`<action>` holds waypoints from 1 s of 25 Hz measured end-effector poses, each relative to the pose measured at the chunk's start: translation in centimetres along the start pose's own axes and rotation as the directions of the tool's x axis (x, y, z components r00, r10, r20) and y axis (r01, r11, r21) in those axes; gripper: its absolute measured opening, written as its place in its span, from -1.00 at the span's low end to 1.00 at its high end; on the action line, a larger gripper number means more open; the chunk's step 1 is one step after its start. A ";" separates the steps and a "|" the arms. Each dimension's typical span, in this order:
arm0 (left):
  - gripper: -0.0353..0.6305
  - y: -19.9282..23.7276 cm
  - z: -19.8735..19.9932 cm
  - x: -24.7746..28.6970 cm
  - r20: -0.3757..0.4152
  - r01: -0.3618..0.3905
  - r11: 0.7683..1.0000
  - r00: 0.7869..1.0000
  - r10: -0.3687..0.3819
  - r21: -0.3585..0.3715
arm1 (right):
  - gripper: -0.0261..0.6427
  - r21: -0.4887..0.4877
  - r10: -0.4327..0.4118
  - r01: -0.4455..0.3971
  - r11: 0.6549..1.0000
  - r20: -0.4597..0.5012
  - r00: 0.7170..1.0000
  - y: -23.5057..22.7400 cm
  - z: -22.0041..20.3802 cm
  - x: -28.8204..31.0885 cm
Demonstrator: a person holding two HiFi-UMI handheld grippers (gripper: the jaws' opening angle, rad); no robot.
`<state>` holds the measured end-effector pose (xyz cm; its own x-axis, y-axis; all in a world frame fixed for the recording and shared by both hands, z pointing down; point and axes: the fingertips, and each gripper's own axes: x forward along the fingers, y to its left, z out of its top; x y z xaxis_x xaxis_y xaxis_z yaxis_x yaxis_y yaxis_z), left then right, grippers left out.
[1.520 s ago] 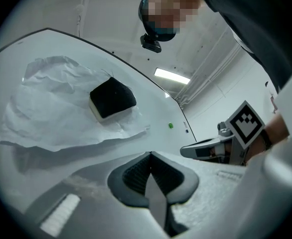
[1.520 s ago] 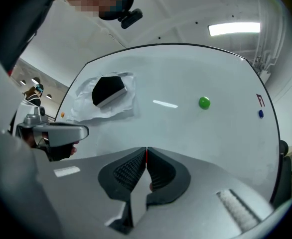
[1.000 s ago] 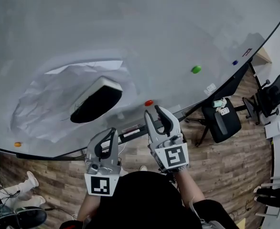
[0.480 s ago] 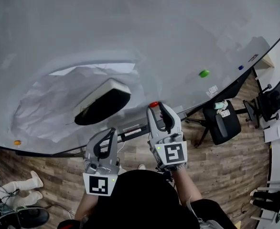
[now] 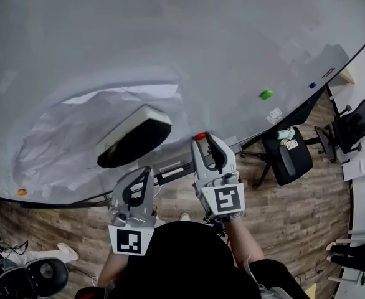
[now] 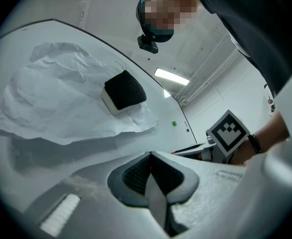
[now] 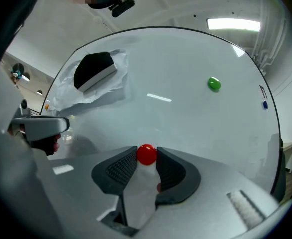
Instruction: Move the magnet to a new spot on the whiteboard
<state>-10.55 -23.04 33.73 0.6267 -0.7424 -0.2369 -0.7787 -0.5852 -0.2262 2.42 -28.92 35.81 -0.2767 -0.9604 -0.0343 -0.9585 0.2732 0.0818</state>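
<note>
Right gripper is closing its jaws on the red magnet, both pads touching it, on the whiteboard just right of the eraser. Left gripper is hanging below the eraser, jaws together and empty. Crumpled paper is lying under the eraser, and a green magnet is sitting well apart to the eraser's right.

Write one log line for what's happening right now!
right hand-held gripper: jaws closing round red magnet | left hand-held gripper: shut, empty | red magnet: on whiteboard
</note>
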 end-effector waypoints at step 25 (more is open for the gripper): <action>-0.89 -0.6 -0.5 -1.2 0.021 0.136 0.990 0.991 -0.135 -0.036 | -0.55 -0.021 -0.103 0.104 0.994 0.030 0.994 1.2 1.5 -3.4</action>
<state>-10.85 -21.98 34.65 0.7266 -0.6494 -0.2244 -0.6870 -0.6920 -0.2218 2.11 -25.23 34.53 -0.1784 -0.9813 -0.0728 -0.9803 0.1708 0.0991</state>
